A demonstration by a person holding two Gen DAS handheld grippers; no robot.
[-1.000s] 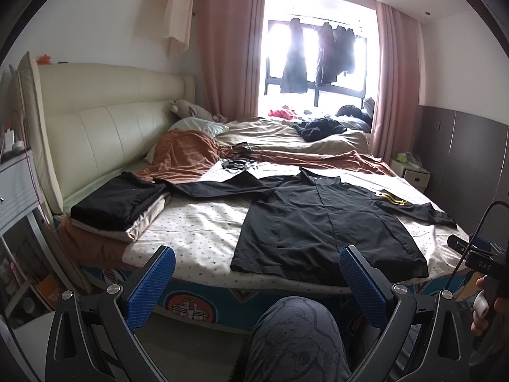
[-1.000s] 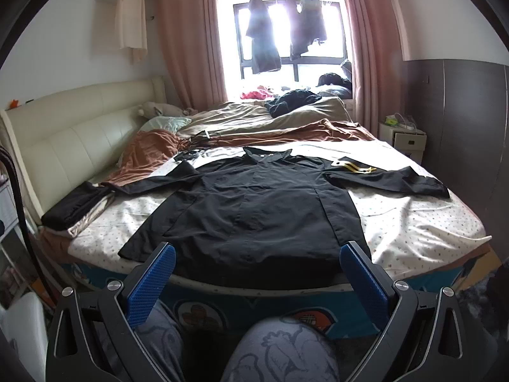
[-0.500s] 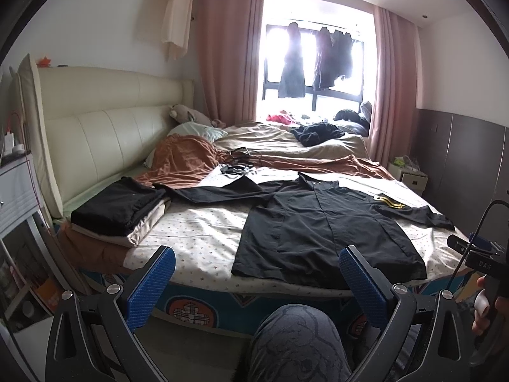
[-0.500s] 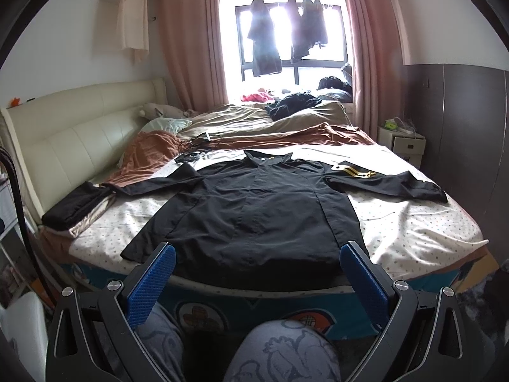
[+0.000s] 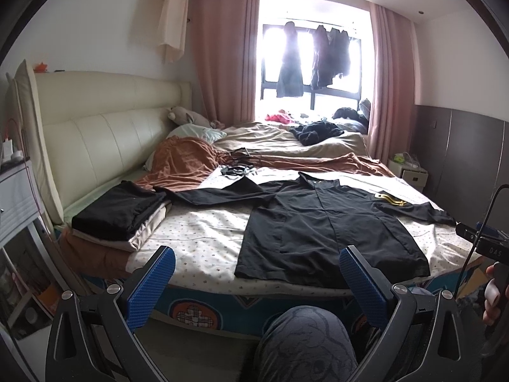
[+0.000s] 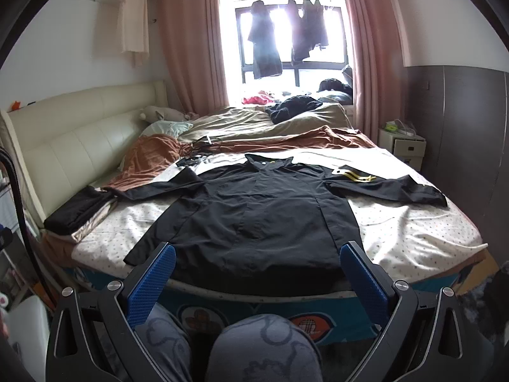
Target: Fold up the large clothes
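Starting at nine o'clock in the right wrist view, a stack of folded clothes point(image 6: 78, 211) sits at the bed's point(image 6: 413, 232) left edge, with the tip of the black shirt's point(image 6: 254, 216) left sleeve point(image 6: 159, 187) reaching to it. Centre frame, the shirt lies flat and face up on the dotted sheet, collar toward twelve o'clock, hem at the near edge of the mattress, both sleeves spread wide. At two o'clock the right sleeve point(image 6: 397, 189) stretches out past a yellow-striped patch point(image 6: 356, 175).

The left claw point(image 5: 257, 273) hangs short of the bed with its jaws spread wide and nothing between them; the right claw point(image 6: 257, 273) is likewise wide open and empty, facing the hem.

Judging from this, folding has not begun. Likely trouble: thin, slack cloth may bunch or drag if one claw pinches a single layer, skewing the fold. The left sleeve could pull at the folded stack when lifted. The hem sits so close to the mattress edge that a tug toward six o'clock could slide the shirt off.
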